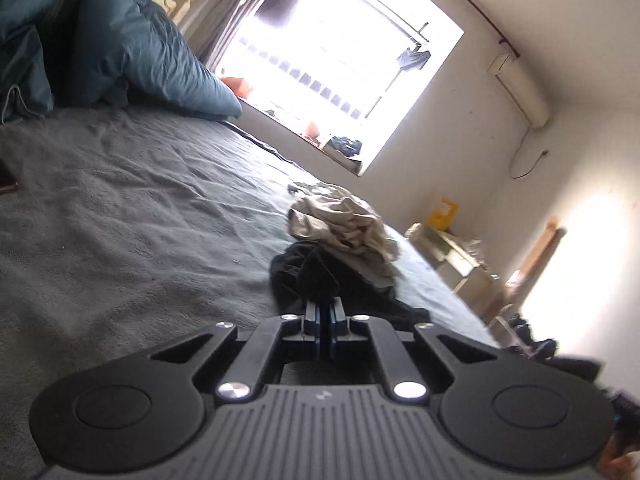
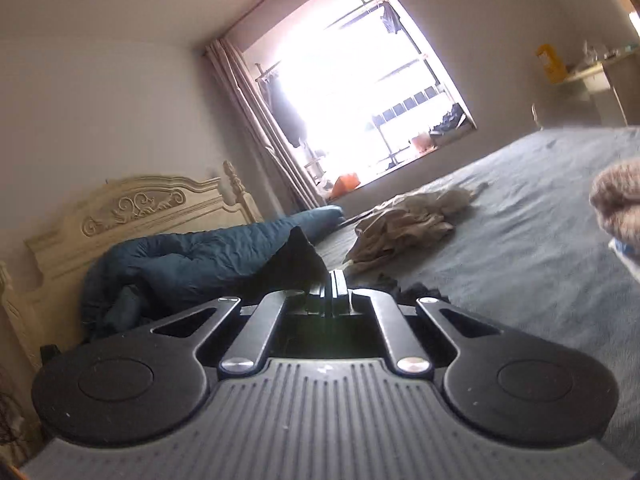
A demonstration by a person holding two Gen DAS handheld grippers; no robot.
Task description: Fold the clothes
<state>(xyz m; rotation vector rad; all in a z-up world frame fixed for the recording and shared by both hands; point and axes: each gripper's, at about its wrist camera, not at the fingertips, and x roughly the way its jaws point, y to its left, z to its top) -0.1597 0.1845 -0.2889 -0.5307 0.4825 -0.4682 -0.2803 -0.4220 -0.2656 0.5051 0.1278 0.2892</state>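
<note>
A black garment (image 1: 304,272) lies bunched on the grey bed sheet (image 1: 132,200) right ahead of my left gripper (image 1: 324,304), whose jaws are pressed together on its near edge. In the right wrist view my right gripper (image 2: 335,280) is shut on the same black garment (image 2: 298,258), and a corner of the cloth stands up as a peak just left of the fingers. Behind the black cloth lies a crumpled beige garment (image 1: 344,224), which shows as a beige garment (image 2: 408,216) mid-bed in the right wrist view.
A teal duvet (image 1: 100,40) is heaped at the head of the bed against a cream carved headboard (image 2: 132,212). A bright window (image 1: 340,60) with a cluttered sill faces me. A pale desk (image 1: 452,256) stands past the bed's far side. A sleeve (image 2: 620,208) shows at the right edge.
</note>
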